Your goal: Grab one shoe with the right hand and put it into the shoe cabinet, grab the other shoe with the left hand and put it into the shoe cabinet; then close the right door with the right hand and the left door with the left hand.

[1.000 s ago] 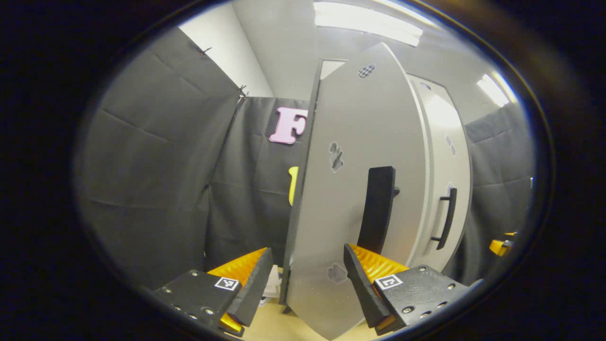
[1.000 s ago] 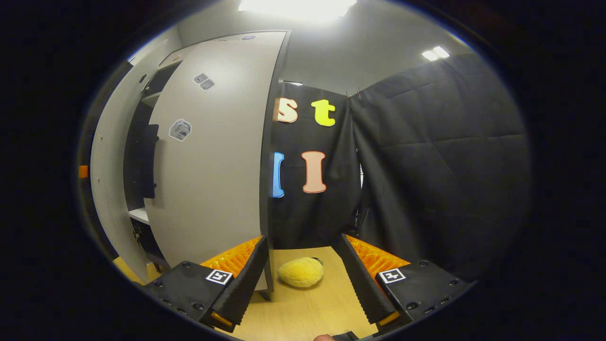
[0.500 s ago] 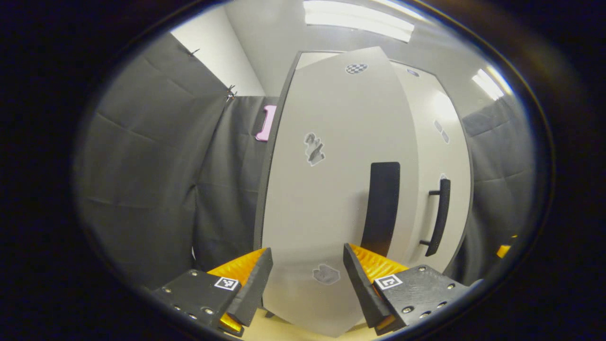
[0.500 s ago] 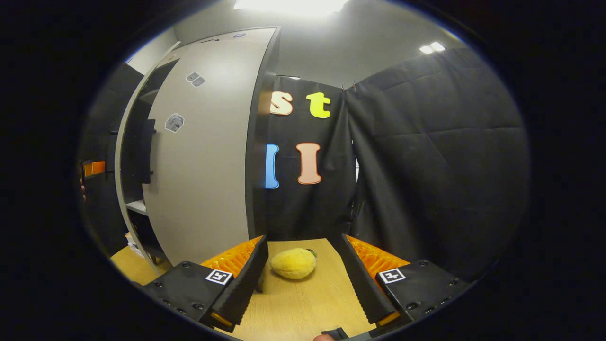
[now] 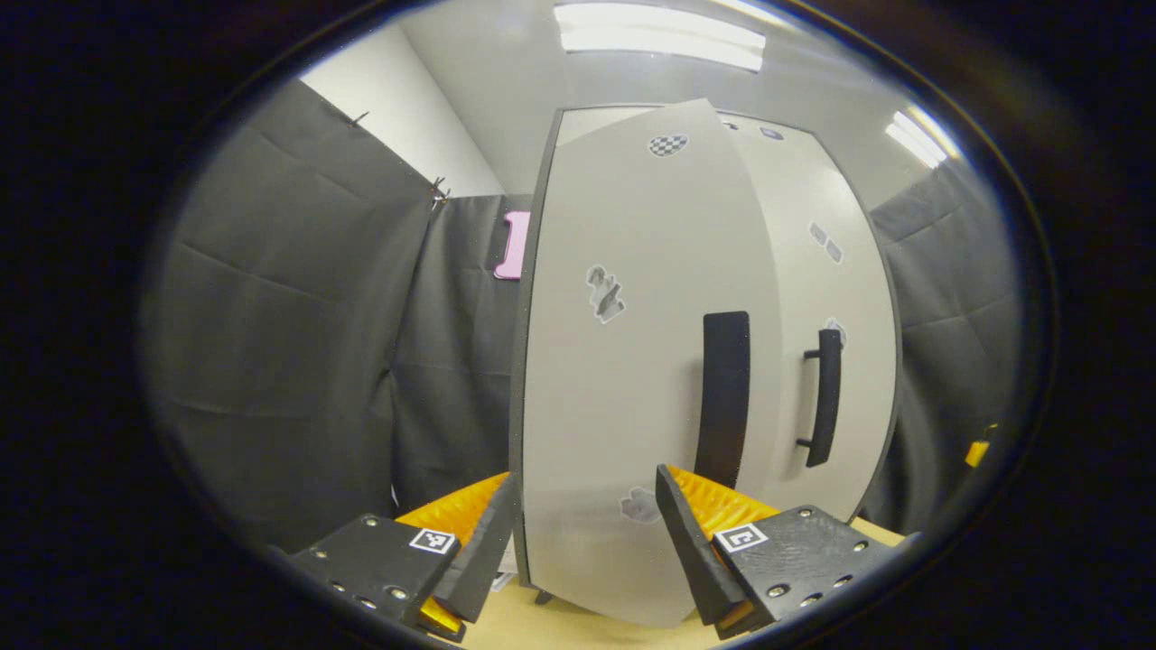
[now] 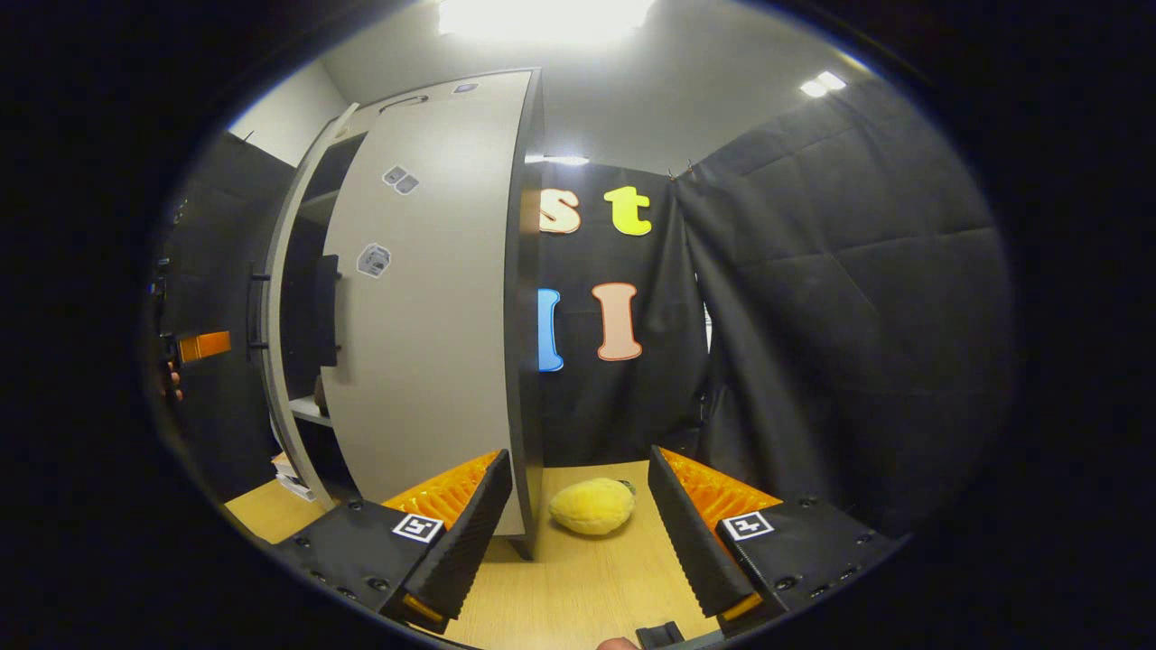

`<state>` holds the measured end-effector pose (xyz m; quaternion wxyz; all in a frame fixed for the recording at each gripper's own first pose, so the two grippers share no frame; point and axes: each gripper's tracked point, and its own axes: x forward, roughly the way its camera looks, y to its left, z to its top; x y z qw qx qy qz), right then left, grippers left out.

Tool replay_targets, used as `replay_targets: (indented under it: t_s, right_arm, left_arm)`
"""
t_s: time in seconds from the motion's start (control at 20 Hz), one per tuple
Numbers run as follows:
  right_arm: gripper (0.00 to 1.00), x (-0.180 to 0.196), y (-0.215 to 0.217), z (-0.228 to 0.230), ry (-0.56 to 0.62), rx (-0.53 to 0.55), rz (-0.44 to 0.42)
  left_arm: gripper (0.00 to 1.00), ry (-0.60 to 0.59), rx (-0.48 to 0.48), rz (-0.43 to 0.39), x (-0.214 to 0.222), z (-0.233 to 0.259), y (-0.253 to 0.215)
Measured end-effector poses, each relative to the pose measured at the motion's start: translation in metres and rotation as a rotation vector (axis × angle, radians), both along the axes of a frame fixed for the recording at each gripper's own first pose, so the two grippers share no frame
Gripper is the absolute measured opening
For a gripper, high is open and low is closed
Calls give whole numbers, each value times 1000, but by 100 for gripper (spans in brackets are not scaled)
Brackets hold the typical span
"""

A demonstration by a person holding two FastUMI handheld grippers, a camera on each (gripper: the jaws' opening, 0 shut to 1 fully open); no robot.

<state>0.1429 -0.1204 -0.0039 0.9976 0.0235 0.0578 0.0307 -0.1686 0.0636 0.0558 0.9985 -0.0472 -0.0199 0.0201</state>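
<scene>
The grey shoe cabinet fills the left gripper view. Its left door (image 5: 614,379), with a black handle (image 5: 725,397), stands a little ajar right in front of my open left gripper (image 5: 587,542), and the door's lower part shows between the fingers. The right door (image 5: 840,298) with its handle (image 5: 822,397) lies flush. In the right gripper view the right door (image 6: 424,298) is shut and the left door (image 6: 275,307) leaves a narrow dark gap with a shelf (image 6: 312,411) behind it. My right gripper (image 6: 578,533) is open and holds nothing, off the cabinet's right corner.
A yellow plush thing (image 6: 591,506) lies on the wooden floor (image 6: 578,587) beside the cabinet's right side, just ahead of my right gripper. Black cloth walls close in on both sides. The left gripper (image 6: 203,346) and a hand show at the far left of the right gripper view.
The left door has swung from edge-on to nearly shut, with my left gripper following it. The right gripper has shifted slightly beside the cabinet.
</scene>
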Motion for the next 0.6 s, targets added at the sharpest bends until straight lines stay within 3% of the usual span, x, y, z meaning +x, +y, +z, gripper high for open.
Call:
replay_targets:
  t_s: [0.6]
  right_arm:
    - [96,-69,70,34,-63,12,57]
  left_arm:
    - [88,25,56,-62,-96,-9,36]
